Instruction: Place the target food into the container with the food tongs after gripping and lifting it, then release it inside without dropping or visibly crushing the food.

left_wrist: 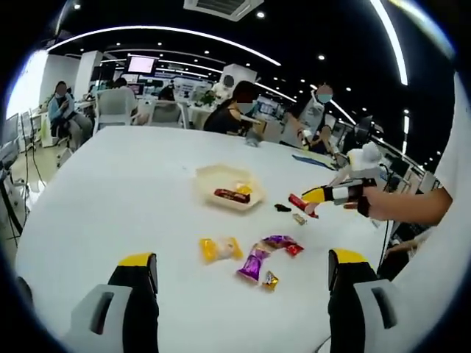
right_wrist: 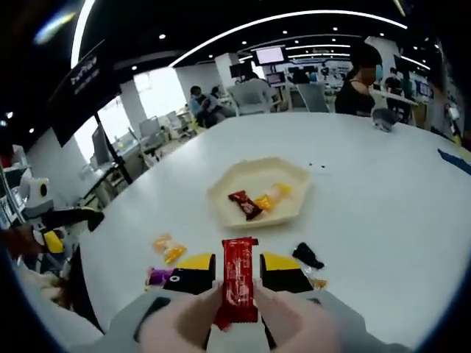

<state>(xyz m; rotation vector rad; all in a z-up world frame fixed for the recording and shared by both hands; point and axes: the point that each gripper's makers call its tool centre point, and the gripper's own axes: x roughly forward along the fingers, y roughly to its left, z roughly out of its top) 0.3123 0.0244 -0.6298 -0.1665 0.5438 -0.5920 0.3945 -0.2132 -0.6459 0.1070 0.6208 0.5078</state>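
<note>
A cream tray (left_wrist: 215, 179) (right_wrist: 250, 175) lies mid-table and holds a dark red wrapped snack (left_wrist: 231, 195) (right_wrist: 243, 205) and a yellow candy (left_wrist: 244, 189) (right_wrist: 270, 199). My right gripper (right_wrist: 238, 262) is shut on a red wrapped bar (right_wrist: 239, 283), held upright between the yellow-tipped jaws short of the tray. In the left gripper view this right gripper (left_wrist: 318, 197) hovers to the right of the tray with the red bar (left_wrist: 302, 204) in it. My left gripper (left_wrist: 243, 258) stands open above the near table, with nothing between its jaws.
Loose sweets lie on the white table: a yellow one (left_wrist: 219, 248) (right_wrist: 169, 250), purple ones (left_wrist: 257, 261) (right_wrist: 156, 276), a gold one (left_wrist: 270, 279) and a black one (left_wrist: 282, 208) (right_wrist: 307, 255). People sit at the table's far side (left_wrist: 235, 110).
</note>
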